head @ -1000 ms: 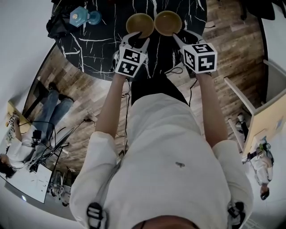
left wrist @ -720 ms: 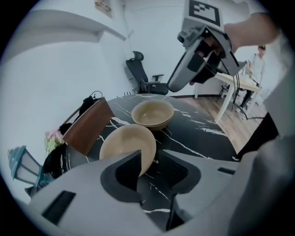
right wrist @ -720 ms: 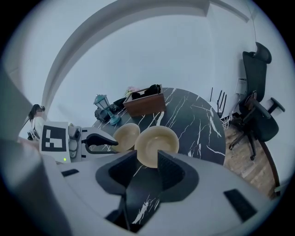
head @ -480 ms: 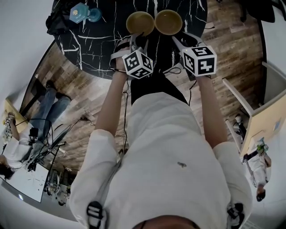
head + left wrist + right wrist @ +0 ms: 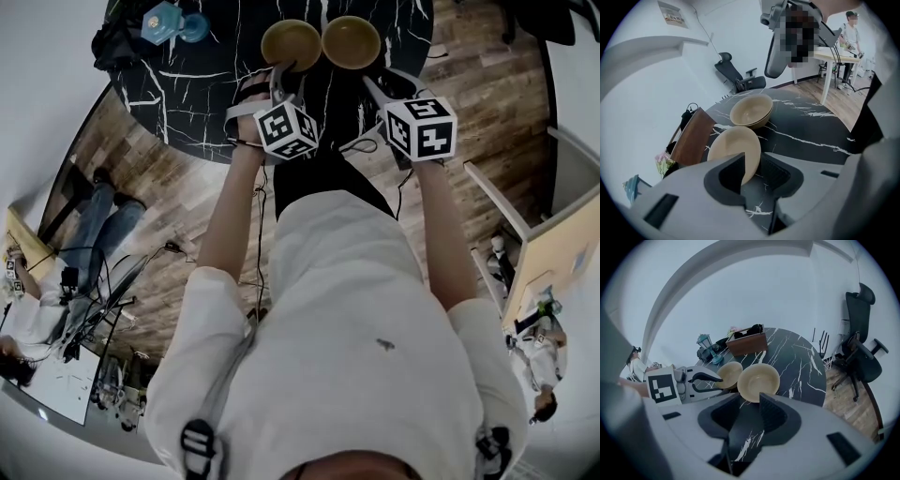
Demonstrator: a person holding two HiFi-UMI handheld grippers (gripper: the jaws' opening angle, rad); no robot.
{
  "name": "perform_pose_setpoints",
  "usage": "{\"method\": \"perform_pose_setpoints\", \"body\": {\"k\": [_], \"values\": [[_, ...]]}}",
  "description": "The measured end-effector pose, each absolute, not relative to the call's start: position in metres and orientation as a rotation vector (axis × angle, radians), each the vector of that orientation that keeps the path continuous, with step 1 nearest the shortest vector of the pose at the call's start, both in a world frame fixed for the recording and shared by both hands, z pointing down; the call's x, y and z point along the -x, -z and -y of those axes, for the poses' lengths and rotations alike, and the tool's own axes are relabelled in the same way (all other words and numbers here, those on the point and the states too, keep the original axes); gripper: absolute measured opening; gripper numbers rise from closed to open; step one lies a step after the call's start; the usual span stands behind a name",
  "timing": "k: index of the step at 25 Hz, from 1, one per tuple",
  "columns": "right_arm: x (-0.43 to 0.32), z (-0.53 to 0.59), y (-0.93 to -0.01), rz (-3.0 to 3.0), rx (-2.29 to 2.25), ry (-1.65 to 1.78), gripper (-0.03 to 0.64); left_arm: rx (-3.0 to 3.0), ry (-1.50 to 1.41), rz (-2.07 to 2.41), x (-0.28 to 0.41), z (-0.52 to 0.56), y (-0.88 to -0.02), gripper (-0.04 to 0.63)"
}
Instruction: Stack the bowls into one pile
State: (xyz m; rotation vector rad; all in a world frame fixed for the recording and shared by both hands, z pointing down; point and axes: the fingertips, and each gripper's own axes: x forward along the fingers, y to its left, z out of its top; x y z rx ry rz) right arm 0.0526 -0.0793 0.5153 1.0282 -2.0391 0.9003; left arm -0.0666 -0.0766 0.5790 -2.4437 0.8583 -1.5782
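Moved: the left tool [image 5: 279,82] has rolled over the last second, so its marker cube [image 5: 287,130] now sits corner-up in the head view. Its jaws have just been closing a little. The right tool [image 5: 386,81] has kept its place, and its jaws have just been closing too.
Left tool: its jaws are wide. The near rim of the left bowl [image 5: 733,147] stands in the gap between them. Bare worktop shows between that rim and the right pad, so nothing is gripped.
Right tool: its jaws stand apart in the right gripper view [image 5: 750,401]. The near rim of the right bowl [image 5: 758,380] lies just past the tips, and no pad is pressing on it.
Bowls: the left bowl [image 5: 291,44] and the right bowl [image 5: 351,40] sit upright side by side. Their rims are touching or nearly so, and they are not stacked.
Worktop: it is round black marble with white veins [image 5: 206,94], and both bowls sit near its middle.
Far left: a blue lantern [image 5: 169,21] stands there, with a wooden box [image 5: 745,343] beside it.
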Motion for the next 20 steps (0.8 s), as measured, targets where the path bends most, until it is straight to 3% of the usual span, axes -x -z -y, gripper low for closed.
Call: {"method": "perform_pose_setpoints", "body": {"k": [10, 20], "values": [[-0.0581, 0.0749, -0.5117, 2.045, -1.037, -0.906, 0.126, 2.367, 1.585, -0.805, 0.0633, 0.0730, -0.5799, 0.036], [-0.0601, 0.0710, -0.5054, 2.074, -1.050, -0.921, 0.123, 2.328, 1.585, -0.808, 0.0670, 0.0754, -0.5720, 0.017]]}}
